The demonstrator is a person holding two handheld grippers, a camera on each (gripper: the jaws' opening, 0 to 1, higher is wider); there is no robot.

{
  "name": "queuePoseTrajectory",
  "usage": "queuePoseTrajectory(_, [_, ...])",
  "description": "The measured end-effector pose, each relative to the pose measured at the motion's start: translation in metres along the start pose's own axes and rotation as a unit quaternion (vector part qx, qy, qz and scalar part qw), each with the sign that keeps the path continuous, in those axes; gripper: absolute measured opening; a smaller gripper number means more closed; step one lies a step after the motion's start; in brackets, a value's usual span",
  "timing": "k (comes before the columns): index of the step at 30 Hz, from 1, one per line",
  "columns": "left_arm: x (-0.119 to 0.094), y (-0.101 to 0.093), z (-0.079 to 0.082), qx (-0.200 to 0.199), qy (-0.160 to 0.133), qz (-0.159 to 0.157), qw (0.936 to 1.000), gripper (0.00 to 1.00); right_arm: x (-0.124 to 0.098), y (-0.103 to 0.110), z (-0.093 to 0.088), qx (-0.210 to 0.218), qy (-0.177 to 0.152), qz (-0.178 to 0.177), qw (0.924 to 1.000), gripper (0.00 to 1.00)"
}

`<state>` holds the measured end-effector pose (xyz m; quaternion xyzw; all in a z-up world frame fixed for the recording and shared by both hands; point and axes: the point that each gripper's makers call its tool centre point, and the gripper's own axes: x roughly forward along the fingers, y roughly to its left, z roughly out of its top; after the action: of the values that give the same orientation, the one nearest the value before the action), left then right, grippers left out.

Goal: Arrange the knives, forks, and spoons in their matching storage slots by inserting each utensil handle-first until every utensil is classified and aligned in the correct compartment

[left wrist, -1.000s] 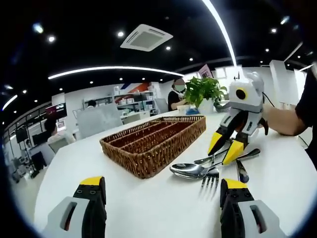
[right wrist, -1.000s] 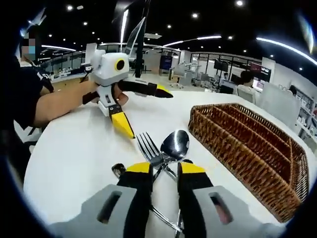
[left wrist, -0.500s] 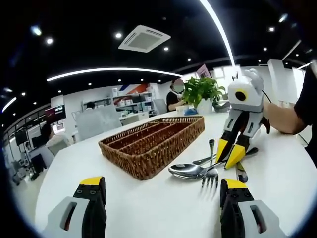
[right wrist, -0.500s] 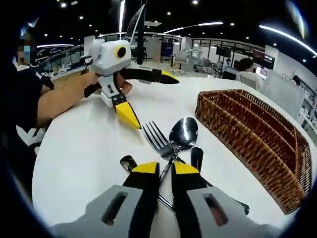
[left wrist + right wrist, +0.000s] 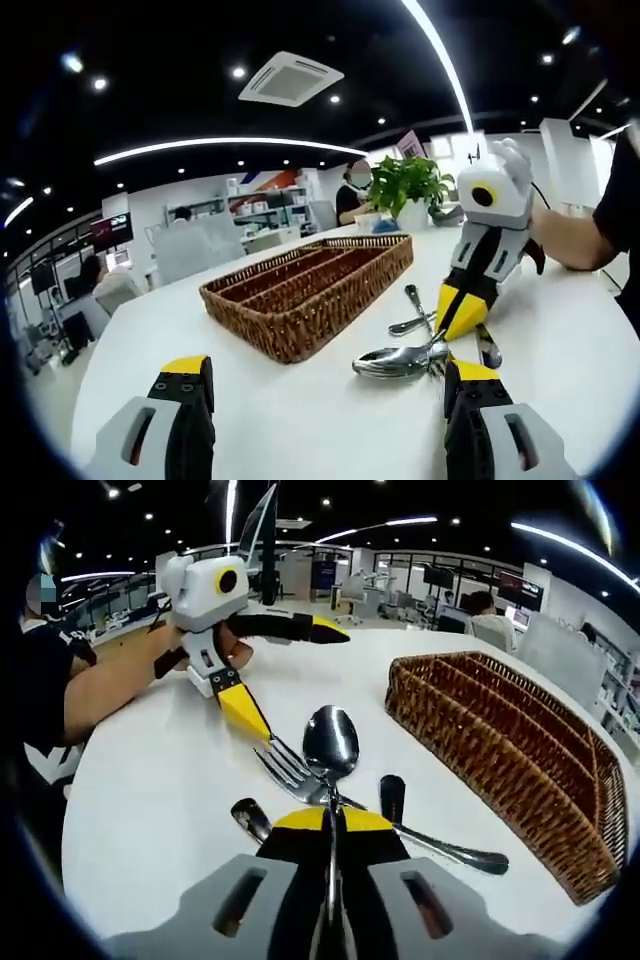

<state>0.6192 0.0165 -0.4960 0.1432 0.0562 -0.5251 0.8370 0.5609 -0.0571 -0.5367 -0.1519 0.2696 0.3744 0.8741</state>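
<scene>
Right claw [image 5: 333,820] pinches spoon [image 5: 331,745] above fork [image 5: 284,771].

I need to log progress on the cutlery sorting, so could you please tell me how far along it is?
Nothing is sorted yet: the brown wicker compartment tray looks empty. In hand: the right gripper has its jaws shut on the handle of a shiny steel spoon. Left: slotting that spoon, then the steel fork and the other utensils lying on the white table. The left gripper is open.

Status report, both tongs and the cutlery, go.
Right tongs shut on spoon handle. Left tongs open, holding nothing. Fork and other cutlery lie loose on table. Wicker tray slots unobstructed.
</scene>
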Motion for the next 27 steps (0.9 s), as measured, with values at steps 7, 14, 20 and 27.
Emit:
queuePoseTrajectory(7, [-0.001,0.001,0.0,-0.001,0.0,0.002,1.0,1.0,-0.001,-0.005,0.002,-0.013,-0.003,-0.005,0.9999,0.01])
queuePoseTrajectory(14, [0.0,0.001,0.001,-0.006,0.0,0.0,1.0,1.0,-0.005,-0.006,0.007,-0.027,-0.015,-0.003,0.9995,0.01])
queuePoseTrajectory(20, [0.0,0.001,0.001,-0.008,-0.001,-0.002,1.0,1.0,-0.01,-0.008,0.013,-0.111,-0.033,-0.004,0.9933,0.0])
queuePoseTrajectory(27, [0.0,0.001,0.002,-0.01,-0.002,-0.003,0.9999,1.0,-0.017,-0.006,0.016,-0.128,-0.038,0.011,0.991,0.0])
